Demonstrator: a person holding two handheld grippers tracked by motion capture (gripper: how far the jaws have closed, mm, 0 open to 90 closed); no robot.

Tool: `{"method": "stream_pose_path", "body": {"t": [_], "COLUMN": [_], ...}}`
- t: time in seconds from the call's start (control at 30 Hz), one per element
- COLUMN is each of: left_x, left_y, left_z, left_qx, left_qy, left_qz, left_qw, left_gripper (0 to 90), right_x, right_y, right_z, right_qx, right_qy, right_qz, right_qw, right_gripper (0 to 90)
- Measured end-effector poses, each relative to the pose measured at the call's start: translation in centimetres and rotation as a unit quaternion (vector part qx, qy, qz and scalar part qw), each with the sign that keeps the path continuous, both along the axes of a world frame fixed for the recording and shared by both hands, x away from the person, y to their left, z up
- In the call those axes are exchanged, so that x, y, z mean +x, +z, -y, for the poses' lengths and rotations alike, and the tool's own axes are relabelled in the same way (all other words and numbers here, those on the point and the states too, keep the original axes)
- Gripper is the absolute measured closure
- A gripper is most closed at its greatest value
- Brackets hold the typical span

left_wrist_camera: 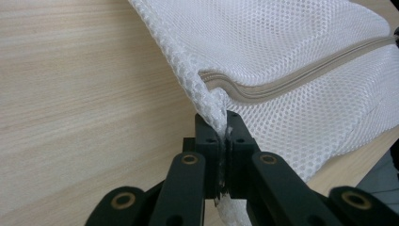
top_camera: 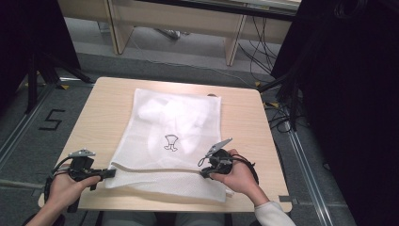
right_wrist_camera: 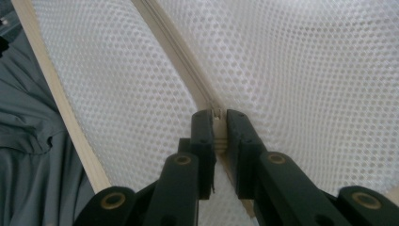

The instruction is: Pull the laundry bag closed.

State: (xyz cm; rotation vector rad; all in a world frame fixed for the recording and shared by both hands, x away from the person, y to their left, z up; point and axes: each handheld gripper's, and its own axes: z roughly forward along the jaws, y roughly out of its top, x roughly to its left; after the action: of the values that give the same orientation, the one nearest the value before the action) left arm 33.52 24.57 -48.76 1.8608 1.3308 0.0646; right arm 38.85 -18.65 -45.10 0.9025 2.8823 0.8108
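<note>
Zipping a Mesh Bag: Handling Entry

Item: white mesh bag (top_camera: 171, 141), flat on the worktop (top_camera: 94, 113), zipper (top_camera: 155, 170) along its near edge. Left gripper (left_wrist_camera: 225, 141): jaws clenched on the bag's corner. Right gripper (right_wrist_camera: 217, 127): jaws clenched on the zipper, probably at its pull. Handling: light, soft, limp; likely bunches unless held taut. Best grips: corner seam and zipper pull.
</note>
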Motion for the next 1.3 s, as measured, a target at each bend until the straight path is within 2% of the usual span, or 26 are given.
{"method": "stream_pose_path", "body": {"t": [0.1,0.17,0.27,0.33,0.37,0.63,0.67,0.7,0.83,1.1,1.27,1.3], "left_x": [0.0,0.0,0.0,0.0,0.0,0.0,0.0,0.0,0.0,0.0,0.1,0.1], "left_y": [0.1,0.0,0.0,0.0,0.1,0.0,0.0,0.1,0.0,0.0,0.0,0.0], "left_z": [-0.1,0.0,-0.1,0.0,-0.1,-0.1,-0.1,0.0,-0.1,-0.1,0.0,0.0], "left_qx": [0.001,0.001,0.000,0.000,0.000,0.001,0.000,0.002,0.002,0.002,0.002,0.003], "left_qy": [-0.006,0.000,-0.006,-0.001,-0.006,-0.006,-0.005,-0.003,-0.005,-0.004,-0.003,-0.003], "left_qz": [-0.006,0.000,-0.006,-0.002,-0.006,-0.006,-0.006,-0.005,-0.005,-0.006,-0.007,-0.006], "left_qw": [1.0000,1.0000,1.0000,1.0000,1.0000,1.0000,1.0000,1.0000,1.0000,1.0000,1.0000,1.0000], "left_gripper": [86.0,86.0,86.0,86.0,86.0,86.1,86.0,86.0,86.1,86.0,86.0,86.0], "right_x": [0.0,0.0,0.0,0.0,0.0,-0.1,-0.3,-0.3,-0.4,-0.6,-0.6,-0.5], "right_y": [0.0,0.0,0.1,0.1,0.1,0.0,0.1,0.0,0.0,-0.4,-0.6,-0.7], "right_z": [0.4,0.6,1.0,1.0,1.1,2.0,2.1,2.2,2.5,4.3,4.9,5.1], "right_qx": [0.003,0.004,0.006,0.004,0.005,0.005,0.001,0.008,-0.001,-0.004,-0.002,0.000], "right_qy": [0.000,-0.001,-0.005,-0.007,-0.007,-0.011,-0.026,-0.026,-0.029,-0.046,-0.049,-0.042], "right_qz": [0.000,-0.003,-0.004,-0.003,0.000,-0.006,-0.009,-0.012,-0.013,-0.021,-0.022,-0.020], "right_qw": [1.0000,1.0000,1.0000,1.0000,1.0000,0.9999,0.9996,0.9996,0.9995,0.9987,0.9985,0.9989], "right_gripper": [82.8,82.8,82.8,82.8,82.7,82.8,82.8,82.7,82.8,82.7,82.8,82.7]}}
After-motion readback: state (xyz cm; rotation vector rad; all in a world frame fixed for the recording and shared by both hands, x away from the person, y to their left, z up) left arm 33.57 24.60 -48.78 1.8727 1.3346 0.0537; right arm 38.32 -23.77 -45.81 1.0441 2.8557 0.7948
